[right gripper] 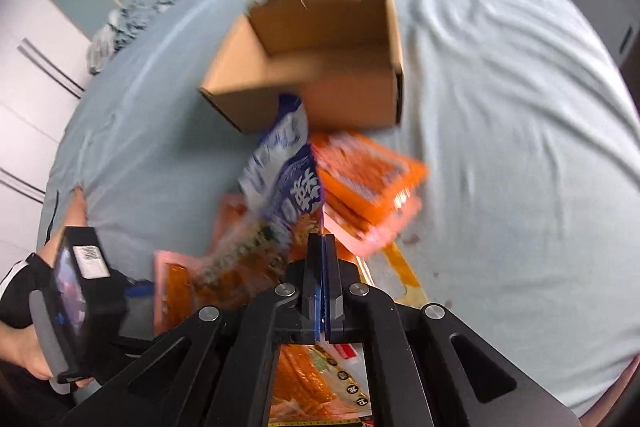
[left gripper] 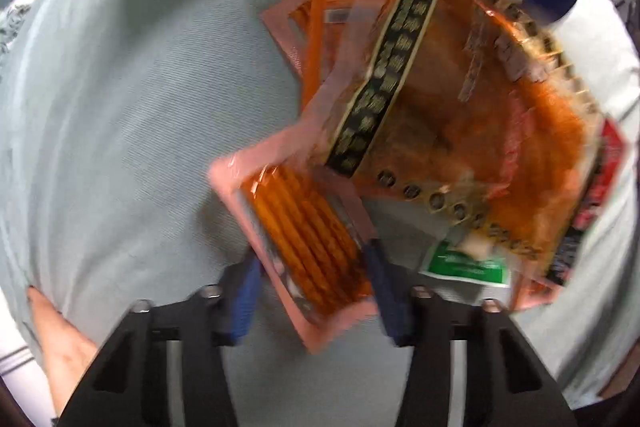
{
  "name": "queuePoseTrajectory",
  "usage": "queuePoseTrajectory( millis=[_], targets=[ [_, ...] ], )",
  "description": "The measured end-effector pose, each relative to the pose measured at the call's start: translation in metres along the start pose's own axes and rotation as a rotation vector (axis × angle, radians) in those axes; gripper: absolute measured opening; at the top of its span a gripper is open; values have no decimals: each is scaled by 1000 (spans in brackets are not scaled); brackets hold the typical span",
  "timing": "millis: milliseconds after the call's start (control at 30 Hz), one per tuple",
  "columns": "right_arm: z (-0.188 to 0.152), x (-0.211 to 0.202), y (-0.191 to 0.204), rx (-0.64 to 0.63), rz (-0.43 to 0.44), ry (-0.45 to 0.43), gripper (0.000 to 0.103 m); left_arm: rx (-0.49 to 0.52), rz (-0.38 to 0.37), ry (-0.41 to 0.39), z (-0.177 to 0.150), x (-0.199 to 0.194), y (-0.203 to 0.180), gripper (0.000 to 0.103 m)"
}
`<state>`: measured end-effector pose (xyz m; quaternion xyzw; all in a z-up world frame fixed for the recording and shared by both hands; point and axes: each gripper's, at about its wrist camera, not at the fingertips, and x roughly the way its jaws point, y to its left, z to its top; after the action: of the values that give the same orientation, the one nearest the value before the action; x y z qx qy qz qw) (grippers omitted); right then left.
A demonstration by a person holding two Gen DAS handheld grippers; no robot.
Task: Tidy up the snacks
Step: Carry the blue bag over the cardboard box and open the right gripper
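Bed sheet point(right gripper: 500, 107), cardboard box point(right gripper: 320, 67) open. Left gripper point(left gripper: 312, 267) jaws clamp pink stick-snack pack point(left gripper: 304, 247); right gripper point(right gripper: 321, 247) jaws fully closed, pinching blue-white bag point(right gripper: 284, 171).

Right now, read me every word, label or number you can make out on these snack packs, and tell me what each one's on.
"辣", probably: big white character on the blue bag; the rest blurred.
Black band on the clear orange pack: gold characters, blurred.
Green label: too small.
White sticker on the left gripper: blurred.
Pink stick pack: nothing readable.
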<state>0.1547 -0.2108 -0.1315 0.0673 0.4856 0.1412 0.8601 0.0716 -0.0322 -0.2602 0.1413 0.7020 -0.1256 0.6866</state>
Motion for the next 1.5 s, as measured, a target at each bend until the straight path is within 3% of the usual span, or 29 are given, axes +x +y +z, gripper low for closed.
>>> queuePoseTrajectory(
  millis=[100, 167, 333, 467, 633, 800, 933, 1033, 1067, 1100, 1133, 1167, 1200, 1267, 1367, 1433, 1500],
  targets=[
    [7, -27, 7, -4, 16, -65, 0, -10, -12, -25, 2, -12, -1, 18],
    [13, -48, 10, -2, 28, -127, 0, -19, -35, -46, 7, -25, 1, 10],
    [35, -100, 5, 37, 79, -270, 0, -48, -84, -127, 25, -62, 9, 5],
    [54, -113, 9, 33, 69, -326, 0, -93, -137, -193, 38, -88, 18, 5],
    [80, -91, 14, 65, 84, -319, 0, -109, -215, -273, 35, -107, 37, 5],
    [101, -56, 23, 76, 87, -319, 0, -148, -255, -291, 45, -115, 46, 5],
    [118, -22, 10, 137, 121, -295, 0, -183, -258, -283, 50, -120, 53, 5],
    [123, 6, -9, 213, 54, -211, 1, -161, -215, -294, 56, -124, 54, 5],
    [122, 11, -17, 249, 14, -186, 11, -148, -184, -291, 62, -125, 53, 5],
    [120, 13, -24, 273, -46, -175, 31, -143, -175, -289, 71, -127, 53, 5],
    [117, 10, -32, 271, -99, -188, 41, -151, -174, -299, 83, -131, 55, 5],
    [114, 5, -36, 255, -122, -206, 57, -159, -174, -314, 91, -134, 57, 5],
    [109, -3, -42, 227, -150, -234, 63, -173, -174, -343, 105, -139, 59, 5],
    [100, -14, -50, 197, -175, -257, 63, -192, -158, -398, 134, -146, 64, 6],
    [83, -24, -57, 162, -165, -219, 63, -228, -127, -460, 174, -149, 67, 6],
    [67, -28, -54, 117, -199, -200, 63, -255, -86, -494, 194, -148, 68, 6],
    [54, -31, -49, 69, -251, -215, 63, -289, -106, -508, 207, -145, 71, 6]
  ],
)
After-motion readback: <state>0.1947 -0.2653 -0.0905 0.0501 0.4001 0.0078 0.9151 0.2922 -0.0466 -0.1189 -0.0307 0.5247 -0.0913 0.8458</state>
